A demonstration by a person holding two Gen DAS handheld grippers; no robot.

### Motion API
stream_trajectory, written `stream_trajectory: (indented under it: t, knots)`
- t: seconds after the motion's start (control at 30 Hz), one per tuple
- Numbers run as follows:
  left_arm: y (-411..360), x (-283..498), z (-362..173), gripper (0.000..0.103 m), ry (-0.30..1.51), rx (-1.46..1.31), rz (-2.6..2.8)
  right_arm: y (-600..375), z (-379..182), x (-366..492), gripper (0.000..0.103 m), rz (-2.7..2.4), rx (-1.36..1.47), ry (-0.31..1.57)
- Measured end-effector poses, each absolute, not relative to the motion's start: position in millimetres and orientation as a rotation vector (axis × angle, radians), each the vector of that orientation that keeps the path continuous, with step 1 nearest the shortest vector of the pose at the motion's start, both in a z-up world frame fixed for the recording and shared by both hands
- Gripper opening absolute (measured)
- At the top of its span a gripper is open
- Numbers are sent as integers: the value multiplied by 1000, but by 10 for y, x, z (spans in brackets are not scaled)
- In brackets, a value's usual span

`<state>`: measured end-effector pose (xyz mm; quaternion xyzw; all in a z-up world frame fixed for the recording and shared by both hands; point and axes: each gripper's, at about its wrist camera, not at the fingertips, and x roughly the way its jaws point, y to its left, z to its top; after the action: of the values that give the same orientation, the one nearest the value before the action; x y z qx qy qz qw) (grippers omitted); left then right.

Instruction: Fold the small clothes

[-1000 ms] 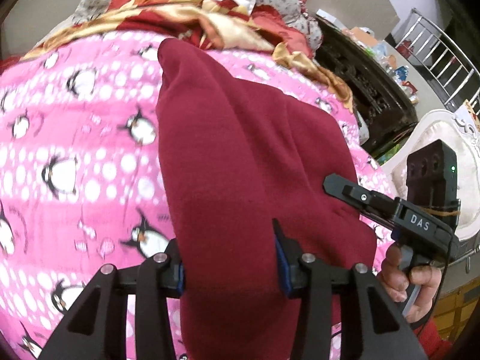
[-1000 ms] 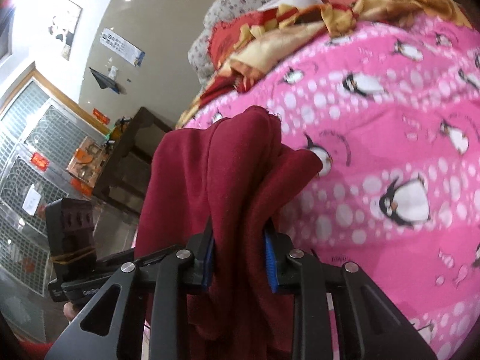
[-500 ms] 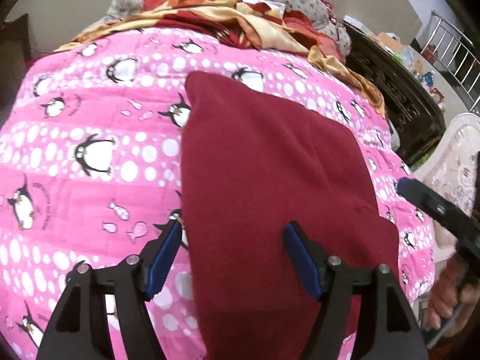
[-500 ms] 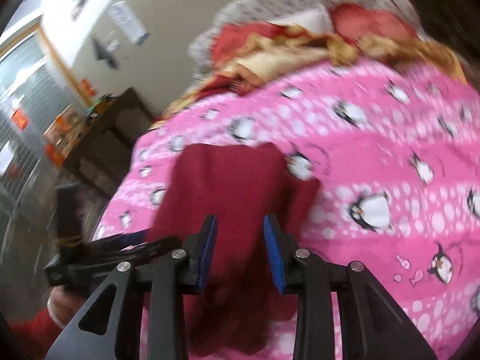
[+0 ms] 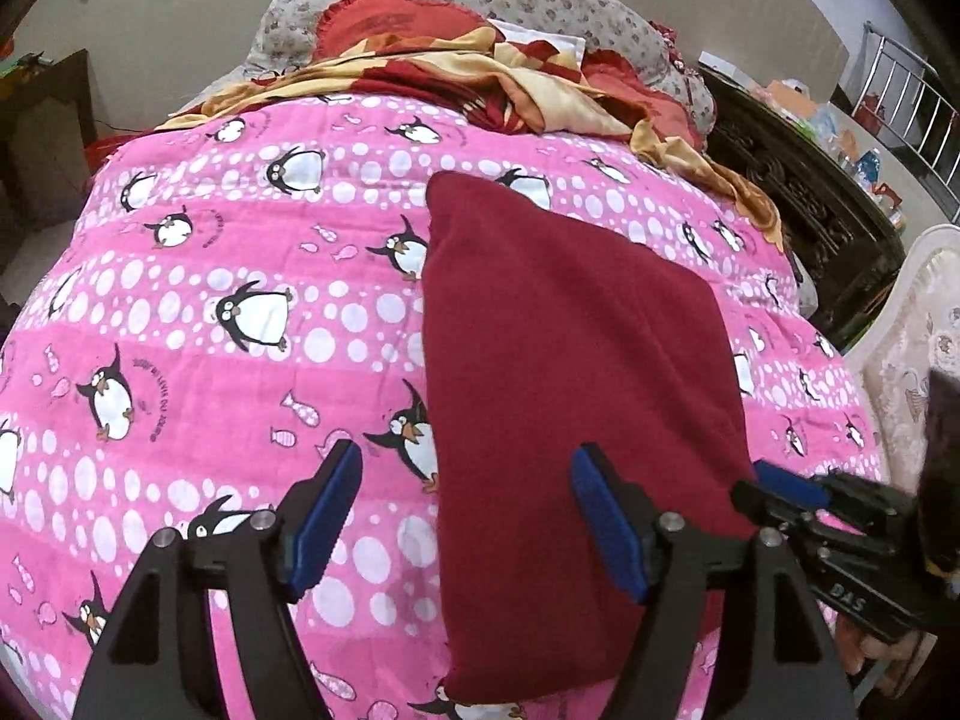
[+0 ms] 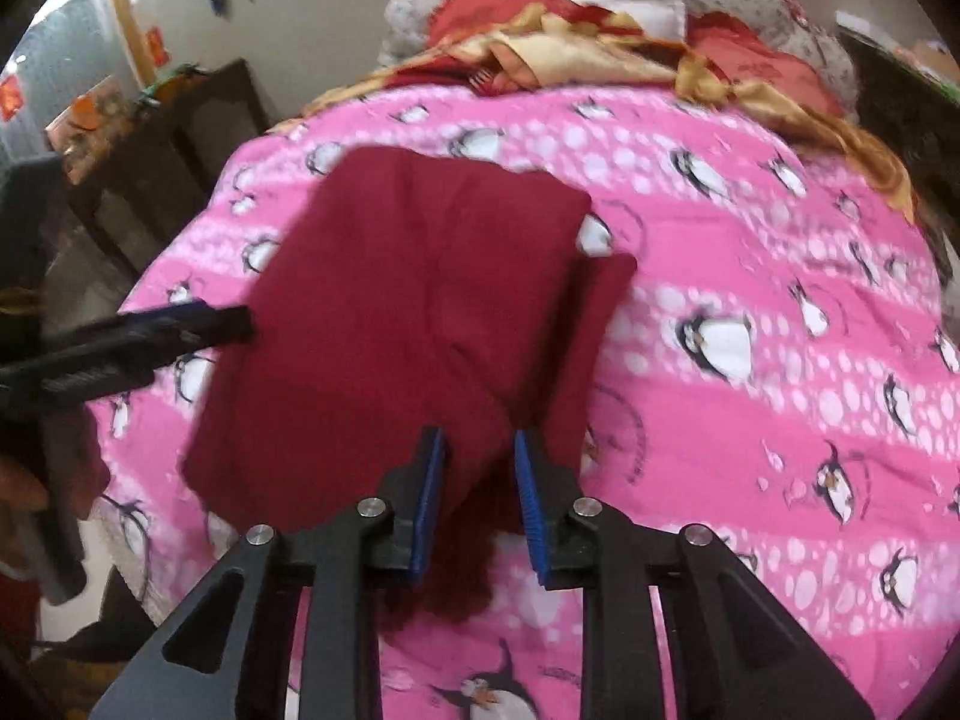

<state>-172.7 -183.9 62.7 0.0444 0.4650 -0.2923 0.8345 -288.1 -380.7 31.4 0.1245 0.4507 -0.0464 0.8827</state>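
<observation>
A dark red garment (image 5: 570, 372) lies spread on the pink penguin quilt (image 5: 210, 300), folded into a rough rectangle. My left gripper (image 5: 465, 516) is open and empty, raised above the garment's near left edge. My right gripper (image 6: 477, 486) is narrowly parted, with a bunch of the red garment (image 6: 408, 300) between its blue pads near the garment's near corner; the view is blurred, so grip contact is unclear. The right gripper also shows at the right of the left wrist view (image 5: 780, 489), and the left gripper at the left of the right wrist view (image 6: 198, 324).
A heap of red and gold bedding (image 5: 480, 72) and a floral pillow (image 5: 540, 0) lie at the head of the bed. Dark wooden furniture (image 5: 798, 198) stands to the right, a white chair (image 5: 912, 324) beside it. A dark cabinet (image 6: 156, 144) stands left of the bed.
The garment went from hanging bunched in both grippers to lying flat on the quilt. My left gripper opened wide and drew back. My right gripper's jaws parted slightly and pulled back.
</observation>
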Motion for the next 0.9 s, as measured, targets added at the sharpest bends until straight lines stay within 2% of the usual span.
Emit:
stream_trajectory:
  t: [0.1, 0.63, 0.9]
  knots:
    - [-1834, -1788, 639, 76, 969, 106, -615, -3906, 216, -2926, 34, -88, 362, 931]
    - [-1648, -2055, 839, 81, 869, 118, -567, -3472, 780, -3161, 34, -94, 246, 804]
    - [-1536, -2163, 957, 81, 829, 123, -557, -3378, 367, -2914, 34, -133, 228, 891]
